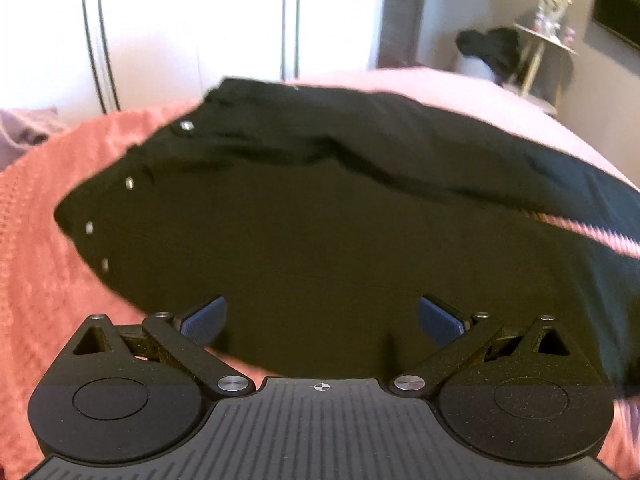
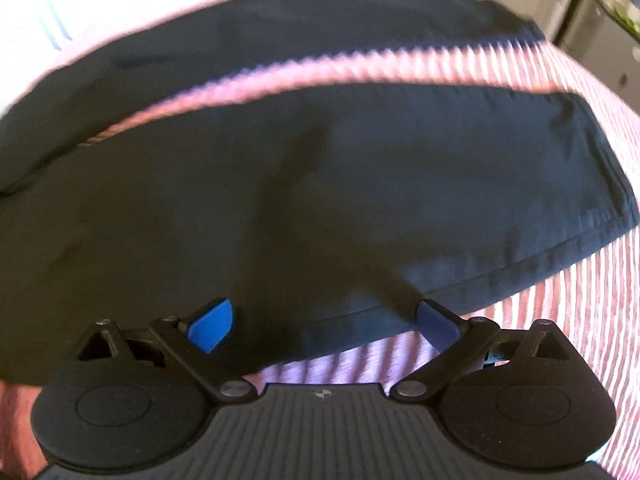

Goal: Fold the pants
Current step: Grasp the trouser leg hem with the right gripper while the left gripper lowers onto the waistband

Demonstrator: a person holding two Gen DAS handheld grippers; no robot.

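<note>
Pink bedspread (image 1: pixel 36 216), white wardrobe (image 1: pixel 192 20) behind, small side table (image 1: pixel 548 40) (blurred).

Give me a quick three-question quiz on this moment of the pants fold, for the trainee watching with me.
1. True or false: the left gripper is shut on the pants.
2. Multiple choice: in the right wrist view, what shows between the two pant legs? A) a strip of the pink bedspread B) a belt C) a wooden floor
3. Short answer: which end of the pants lies ahead of the right gripper, the waistband or the leg hem?

Key
1. False: both blue pads stand wide apart, open over the cloth.
2. A
3. The leg hem; the waistband with its metal studs shows in the left wrist view.
</note>
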